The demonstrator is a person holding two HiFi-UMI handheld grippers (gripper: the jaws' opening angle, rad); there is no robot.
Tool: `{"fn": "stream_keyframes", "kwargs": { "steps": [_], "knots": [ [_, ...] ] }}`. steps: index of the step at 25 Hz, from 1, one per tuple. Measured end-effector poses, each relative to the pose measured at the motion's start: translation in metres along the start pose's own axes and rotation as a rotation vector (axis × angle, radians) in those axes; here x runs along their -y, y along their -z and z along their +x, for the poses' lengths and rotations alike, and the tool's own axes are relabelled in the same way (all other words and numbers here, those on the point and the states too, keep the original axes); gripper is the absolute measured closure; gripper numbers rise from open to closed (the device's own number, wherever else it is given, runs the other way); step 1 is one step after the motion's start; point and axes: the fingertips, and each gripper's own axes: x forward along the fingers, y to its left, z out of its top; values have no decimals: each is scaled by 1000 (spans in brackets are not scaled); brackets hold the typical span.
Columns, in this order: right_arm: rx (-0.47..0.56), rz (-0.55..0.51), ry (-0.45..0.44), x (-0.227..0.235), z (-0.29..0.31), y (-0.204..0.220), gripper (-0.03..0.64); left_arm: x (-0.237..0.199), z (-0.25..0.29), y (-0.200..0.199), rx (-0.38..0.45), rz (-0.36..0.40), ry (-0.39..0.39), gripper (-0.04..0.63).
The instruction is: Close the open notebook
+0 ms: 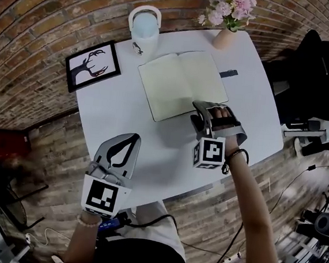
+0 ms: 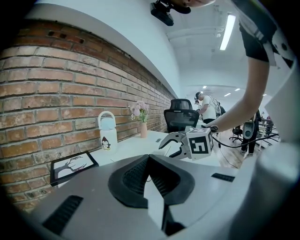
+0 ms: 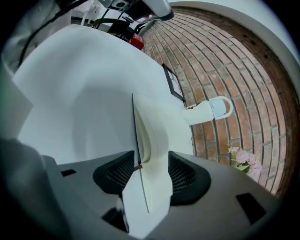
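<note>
On the white table, set against a brick wall, the notebook lies open, cream pages up, towards the far side. Pages look blank as far as can be seen. Right gripper sits at the notebook's near right corner, pointing downward. Its jaws are spread wide; in the right gripper view the near edge of the page and cover stands between the pads, with no clamping visible. Left gripper hangs over bare table at the near left, well apart from the notebook, jaws closed together with nothing between them. Marker cube on each gripper faces up toward the head view. Other items: pale water bottle with a loop handle, just beyond the notebook's far left corner; framed antler picture at the table's far left edge; vase of pink flowers at the far right; small dark object just right of the notebook, too small to identify; black office chair off the table's right side
</note>
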Motion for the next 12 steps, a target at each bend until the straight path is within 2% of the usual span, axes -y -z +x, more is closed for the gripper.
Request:
{"fn": "stream_keyframes", "kwargs": {
  "steps": [2, 5, 12],
  "knots": [
    [10, -28, -26, -1, 4, 0, 397, 0, 1, 1, -2, -8, -6, 578],
    [24, -55, -59, -2, 8, 0, 397, -3, 2, 5, -22, 19, -8, 578],
    [53, -67, -130, -2, 15, -1, 397, -7, 7, 8, -30, 16, -22, 578]
  ]
}}
